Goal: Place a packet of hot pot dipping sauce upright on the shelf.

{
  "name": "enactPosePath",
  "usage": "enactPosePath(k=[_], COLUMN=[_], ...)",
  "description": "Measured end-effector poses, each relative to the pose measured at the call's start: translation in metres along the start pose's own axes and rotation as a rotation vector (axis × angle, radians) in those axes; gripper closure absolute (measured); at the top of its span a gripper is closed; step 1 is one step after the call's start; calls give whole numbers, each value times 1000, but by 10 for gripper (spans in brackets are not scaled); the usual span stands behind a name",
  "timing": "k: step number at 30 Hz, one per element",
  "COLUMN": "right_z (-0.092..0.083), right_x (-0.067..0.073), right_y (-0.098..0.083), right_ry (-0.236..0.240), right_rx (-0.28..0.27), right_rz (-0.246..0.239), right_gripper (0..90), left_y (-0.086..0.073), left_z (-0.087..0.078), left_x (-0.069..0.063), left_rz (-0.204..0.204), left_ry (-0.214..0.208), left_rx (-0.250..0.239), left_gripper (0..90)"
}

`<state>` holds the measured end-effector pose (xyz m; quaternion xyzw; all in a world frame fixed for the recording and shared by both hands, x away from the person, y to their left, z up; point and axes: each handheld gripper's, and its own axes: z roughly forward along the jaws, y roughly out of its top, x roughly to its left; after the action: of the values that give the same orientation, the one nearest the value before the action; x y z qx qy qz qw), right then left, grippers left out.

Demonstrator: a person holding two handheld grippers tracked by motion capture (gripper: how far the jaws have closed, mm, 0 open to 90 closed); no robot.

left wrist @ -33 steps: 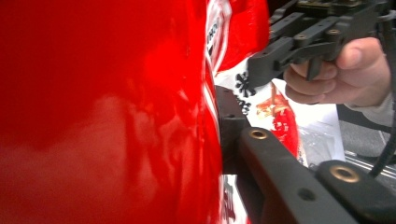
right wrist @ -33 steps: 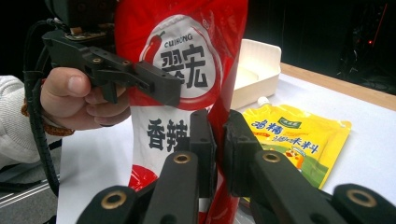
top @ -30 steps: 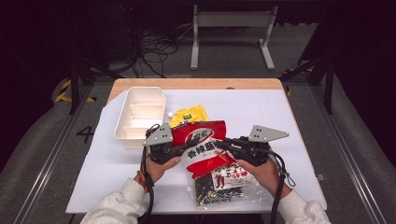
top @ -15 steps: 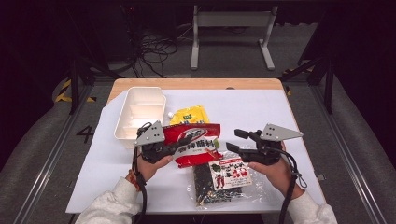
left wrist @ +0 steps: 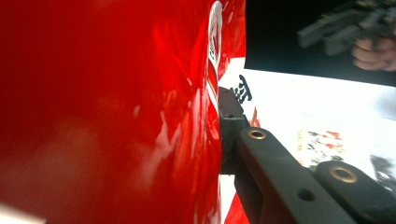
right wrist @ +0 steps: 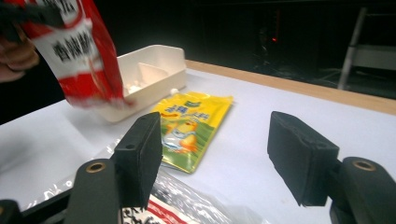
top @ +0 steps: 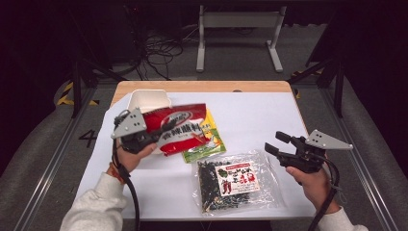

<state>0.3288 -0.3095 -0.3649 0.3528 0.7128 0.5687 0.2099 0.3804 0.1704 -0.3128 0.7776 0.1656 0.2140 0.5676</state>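
One packet lifted, two left lying.
Your left gripper (top: 161,132) clamps the red packet (top: 180,126) toward the white tray (top: 144,99); your right gripper (top: 275,144), jaws just opened, holds nothing.

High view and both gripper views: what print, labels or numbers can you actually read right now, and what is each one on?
"4": painted on the floor left of the table.
"香辣": large black characters on the white band of the red bag; the rest is cut off or blurred.
Yellow pouch: print too blurred to read.
Clear bag of dark pieces: red-and-white label with characters, too small to read.
White tray: no print.
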Motion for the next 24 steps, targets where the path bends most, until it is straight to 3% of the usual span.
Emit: enactPosePath(k=[5,11,15,20,24], right_z=[-12,-20,-21,-20,-21], right_x=[-8,-12,-11,-6,-5], right_y=[-8,-18,-27,-38,-45], right_ry=[-35,-66,-75,-84,-93], right_rx=[3,25,54,109,137], right_rz=[40,55,62,50,61], right_gripper=[345,342,340,335,334], left_y=[19,24,22,13,8], left_z=[-21,-36,-34,-20,-12], left_x=[36,75,90,117,129], left_rz=[18,-2,-6,15,8], left_ry=[101,164,193,227,230], left_rx=[14,11,29,101,123], left_gripper=[899,899,899,899,899])
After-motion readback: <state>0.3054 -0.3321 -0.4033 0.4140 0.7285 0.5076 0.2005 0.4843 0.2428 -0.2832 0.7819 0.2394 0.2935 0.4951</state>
